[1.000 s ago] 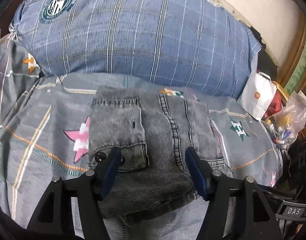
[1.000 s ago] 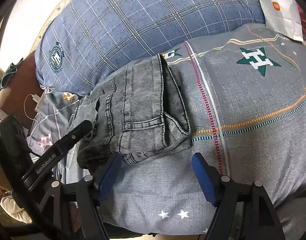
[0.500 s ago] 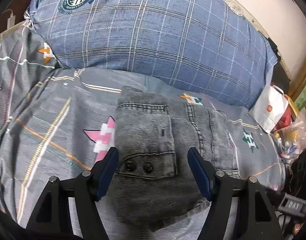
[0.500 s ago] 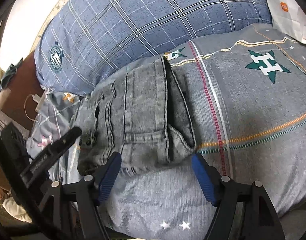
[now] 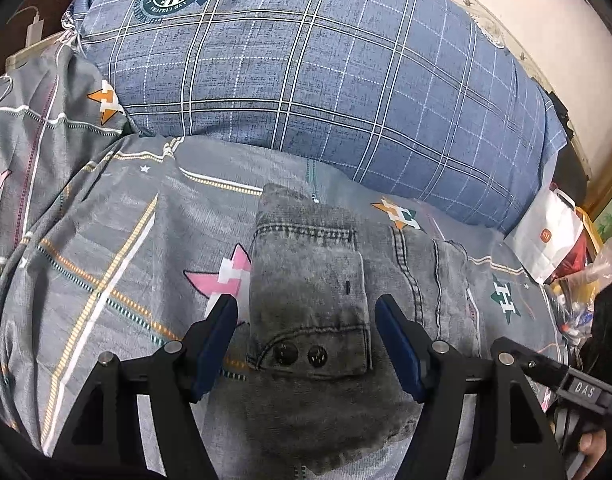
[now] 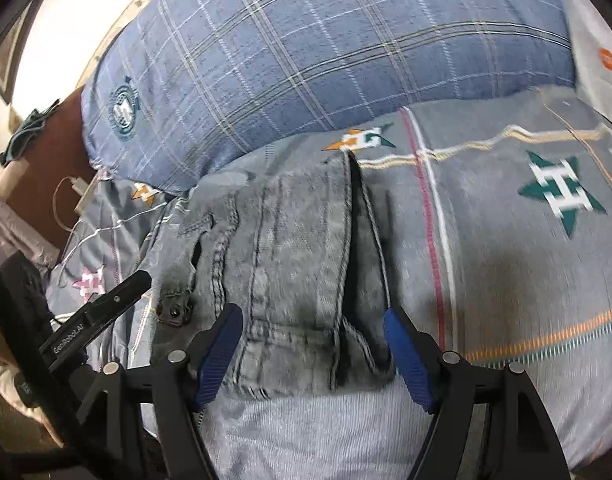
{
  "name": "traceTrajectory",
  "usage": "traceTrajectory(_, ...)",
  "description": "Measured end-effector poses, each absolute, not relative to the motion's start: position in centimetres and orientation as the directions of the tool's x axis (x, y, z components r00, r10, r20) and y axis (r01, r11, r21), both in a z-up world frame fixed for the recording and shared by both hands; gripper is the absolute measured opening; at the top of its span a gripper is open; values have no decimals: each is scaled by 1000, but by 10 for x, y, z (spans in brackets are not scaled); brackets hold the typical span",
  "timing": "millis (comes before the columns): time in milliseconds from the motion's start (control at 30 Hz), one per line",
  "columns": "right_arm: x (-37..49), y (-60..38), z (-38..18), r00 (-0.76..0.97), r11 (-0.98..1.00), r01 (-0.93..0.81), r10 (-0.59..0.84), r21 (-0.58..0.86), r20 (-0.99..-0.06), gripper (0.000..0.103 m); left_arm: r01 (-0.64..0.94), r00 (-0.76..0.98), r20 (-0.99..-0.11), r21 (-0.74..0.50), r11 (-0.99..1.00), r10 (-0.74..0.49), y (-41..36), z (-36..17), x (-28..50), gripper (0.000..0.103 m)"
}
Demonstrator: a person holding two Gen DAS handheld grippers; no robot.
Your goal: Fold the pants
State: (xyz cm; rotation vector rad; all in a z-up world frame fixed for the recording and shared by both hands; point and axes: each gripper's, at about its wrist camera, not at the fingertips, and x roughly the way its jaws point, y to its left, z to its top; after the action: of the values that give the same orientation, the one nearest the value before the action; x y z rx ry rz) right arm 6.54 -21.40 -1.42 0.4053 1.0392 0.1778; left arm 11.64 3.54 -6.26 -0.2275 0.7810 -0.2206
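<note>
Since the earlier frames both views have slid sideways over the bed. In the left wrist view the pants have drifted right and nearer: a second ago the left pad sat over the two dark buttons, and now the buttons lie between the pads, with the pink star just beyond the left pad. The pillow fills more of the top. In the right wrist view the pants have moved from off the left pad to squarely between the pads, and the picture is smeared.

The left gripper tilts down over the folded pants, jaws spread wide and released, the pocket flap framed between them, no pad pressing cloth. The right gripper tilts more steeply, jaws likewise wide apart and empty, the near edge of the pants between them. The left gripper shows at the lower left of the right view

The pants lie folded on the grey quilt, just short of the pillow, straight ahead of both tools
</note>
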Motion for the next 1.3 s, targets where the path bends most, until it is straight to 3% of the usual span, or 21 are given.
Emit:
traceTrajectory(367, 104, -249, -50, 479, 859, 58, 423, 509, -769, 76, 113, 552, -786, -262, 959, -279, 43, -62, 185, 72)
traceTrajectory(467, 107, -250, -63, 467, 821, 81, 470, 566, -749, 76, 137, 522, -781, -319, 938, -342, 47, -82, 197, 72)
traceTrajectory(600, 112, -237, -75, 433, 864, 70, 424, 498, -795, 73, 127, 445, -777, -437, 890, -445, 42, -117, 199, 71)
traceTrajectory(833, 98, -226, -62, 426, 899, 81, 359, 430, -831, 56, 138, 444, -773, -440, 887, -453, 36, -120, 186, 71)
traceTrajectory(1000, 92, -215, -57, 392, 914, 155, 292, 376, -872, 56, 136, 454, -773, -431, 892, -443, 32, -119, 177, 71)
traceTrajectory(1167, 77, -217, -65, 377, 870, 256, 311, 421, -872, 57, 124, 449, -769, -451, 884, -456, 39, -120, 173, 70)
traceTrajectory(1300, 68, -218, -65, 368, 867, 290, 290, 405, -883, 56, 115, 444, -765, -467, 877, -466, 41, -116, 174, 65)
